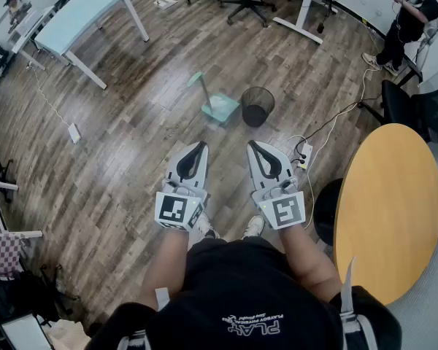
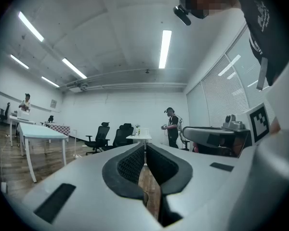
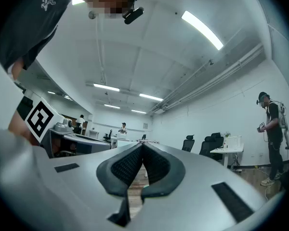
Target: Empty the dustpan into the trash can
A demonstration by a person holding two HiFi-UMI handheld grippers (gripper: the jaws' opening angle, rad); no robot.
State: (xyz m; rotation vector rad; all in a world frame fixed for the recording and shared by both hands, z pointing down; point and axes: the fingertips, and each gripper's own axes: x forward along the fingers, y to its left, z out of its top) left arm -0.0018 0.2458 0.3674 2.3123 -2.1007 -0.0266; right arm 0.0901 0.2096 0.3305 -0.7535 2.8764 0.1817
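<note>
Wood floor (image 1: 131,144): black mesh trash can (image 1: 258,106) stands upright ahead of the person; teal long-handled dustpan (image 1: 220,109) sits on the floor just beside the trash can, to its left, handle up, nothing holding it; contents of the pan too small to tell. Left gripper (image 1: 201,146) and right gripper (image 1: 252,145) are side by side, well short of the trash can, each with jaws closed together on nothing. Judged progress: not begun; approach, grasp of the dustpan, lift and tipping over the trash can all remain
</note>
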